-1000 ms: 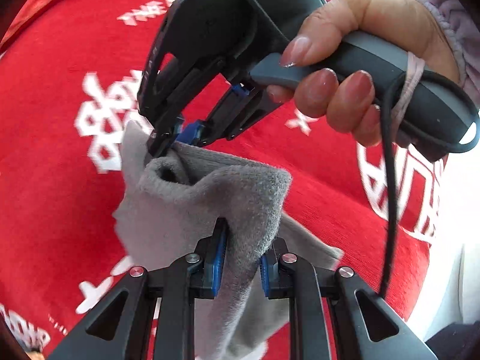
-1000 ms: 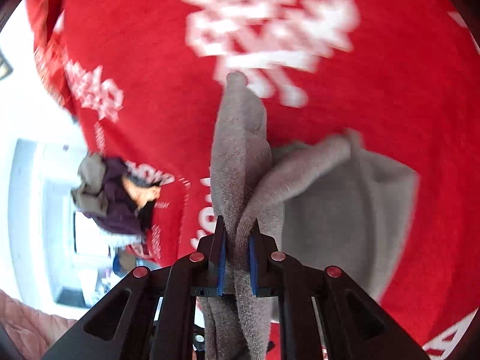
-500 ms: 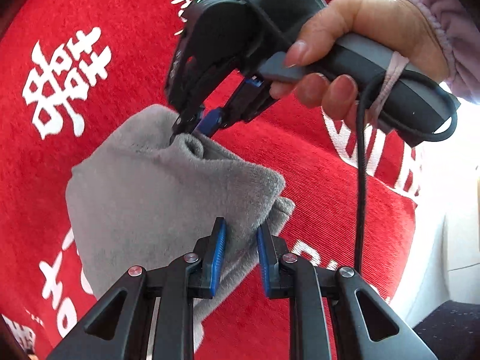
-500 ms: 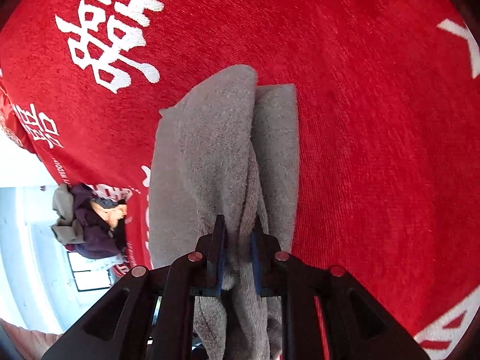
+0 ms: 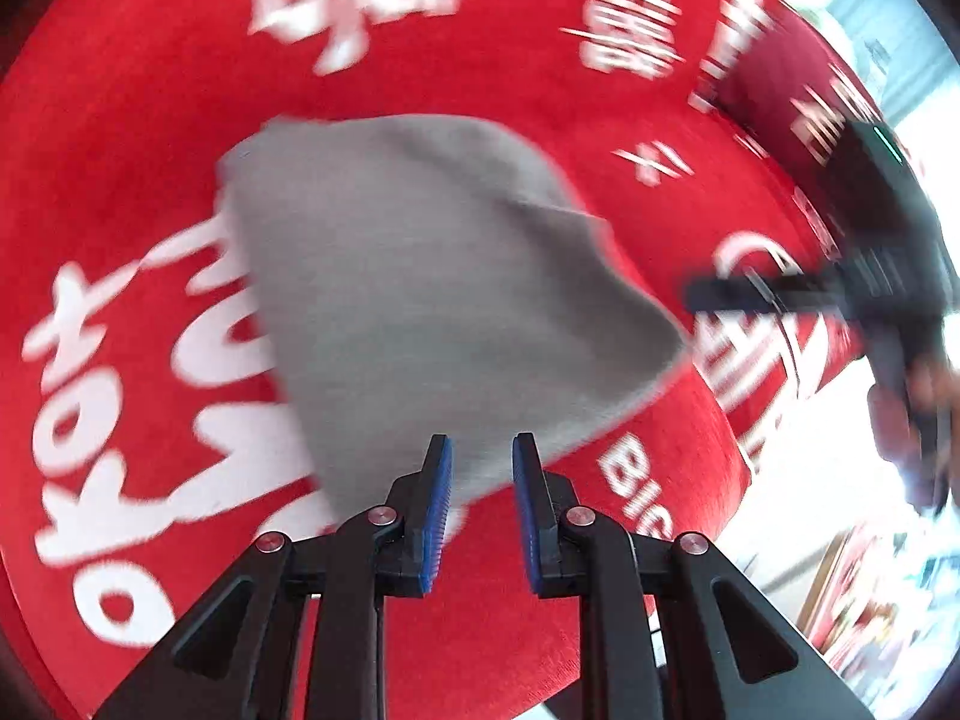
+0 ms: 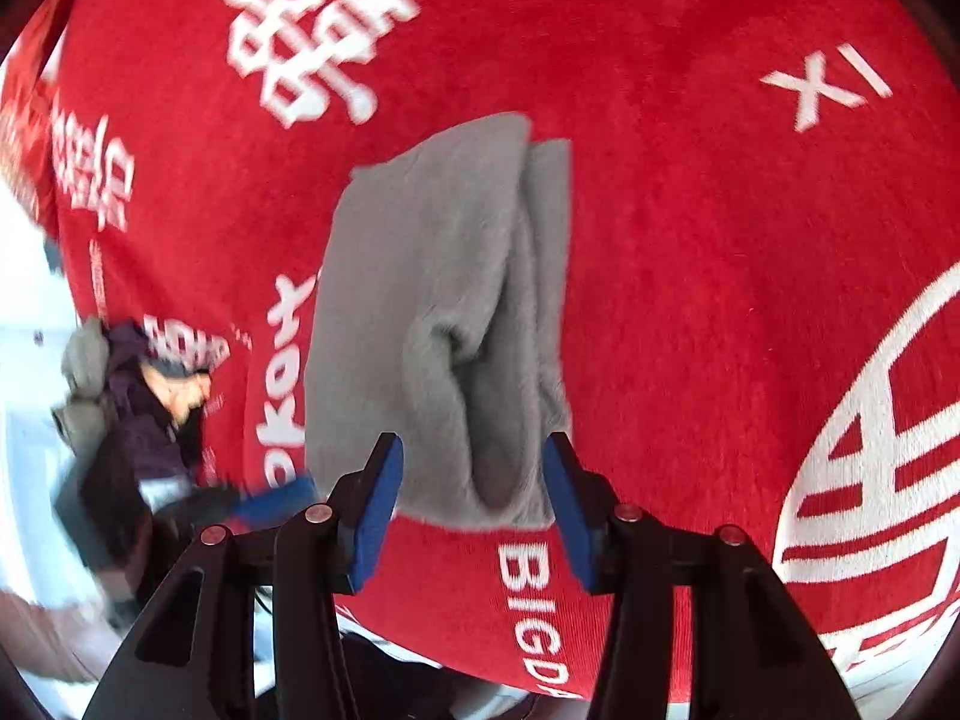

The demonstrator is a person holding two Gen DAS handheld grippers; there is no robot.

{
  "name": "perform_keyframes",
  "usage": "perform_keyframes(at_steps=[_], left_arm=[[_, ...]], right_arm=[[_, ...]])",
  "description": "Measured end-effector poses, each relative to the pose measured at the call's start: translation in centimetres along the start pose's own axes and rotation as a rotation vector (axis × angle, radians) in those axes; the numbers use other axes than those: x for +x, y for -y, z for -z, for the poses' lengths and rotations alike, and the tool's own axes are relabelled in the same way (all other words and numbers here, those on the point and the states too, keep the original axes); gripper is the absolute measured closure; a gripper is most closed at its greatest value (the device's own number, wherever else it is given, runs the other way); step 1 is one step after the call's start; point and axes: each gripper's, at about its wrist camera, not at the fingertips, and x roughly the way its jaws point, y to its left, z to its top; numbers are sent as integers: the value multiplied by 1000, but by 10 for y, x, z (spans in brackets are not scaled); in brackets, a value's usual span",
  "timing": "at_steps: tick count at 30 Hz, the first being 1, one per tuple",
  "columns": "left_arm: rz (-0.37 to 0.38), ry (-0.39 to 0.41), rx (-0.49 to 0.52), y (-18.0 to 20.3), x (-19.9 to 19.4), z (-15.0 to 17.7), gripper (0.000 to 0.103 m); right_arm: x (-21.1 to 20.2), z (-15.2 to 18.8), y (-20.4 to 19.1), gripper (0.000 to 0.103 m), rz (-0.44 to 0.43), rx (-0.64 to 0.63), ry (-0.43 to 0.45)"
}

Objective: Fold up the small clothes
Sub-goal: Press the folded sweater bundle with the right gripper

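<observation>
A folded grey garment (image 5: pixel 432 276) lies flat on the red cloth (image 5: pixel 120 120). My left gripper (image 5: pixel 480 468) hovers at its near edge, jaws a narrow gap apart, with nothing pinched between the blue pads. In the right wrist view the grey garment (image 6: pixel 438 300) shows a raised fold running toward my right gripper (image 6: pixel 471 468). Its jaws are opening and stand wide on either side of that fold without pressing it. The right gripper's blurred dark body (image 5: pixel 888 264) is at the right of the left wrist view, with a hand (image 5: pixel 918 414) below it.
White lettering covers the red cloth (image 6: pixel 720 240), which drops off at its near edge (image 6: pixel 540 660) and at the right edge (image 5: pixel 744 456). A heap of grey and purple clothes (image 6: pixel 120 396) lies beyond the cloth's left edge. A blurred blue pad (image 6: pixel 276 498) of the left gripper shows nearby.
The grey garment went from hanging between both grippers to lying flat. The right jaws have spread off the fold. The left gripper has slid back off the garment, and the right gripper has swung away rightward.
</observation>
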Motion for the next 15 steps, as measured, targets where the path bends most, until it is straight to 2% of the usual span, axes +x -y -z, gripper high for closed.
perform_keyframes(at_steps=[3,7,9,10,11,15], left_arm=[[-3,-5,-131,-33,3,-6,81],[32,-37,-216,-57,18,-11,81],[66,-53,-247,-64,27,-11,81],[77,-64,-259,-66,30,-10,81],[75,-71,-258,-66,31,-9,81],[38,-80,-185,-57,26,-5,81]], right_arm=[[13,5,-12,50,14,-69,-28],[27,4,-15,50,30,-92,-61],[35,3,-13,54,52,-85,-89],[38,2,-12,70,51,-77,-107],[41,2,-11,96,57,-73,-125],[27,5,-26,97,24,-126,-129]])
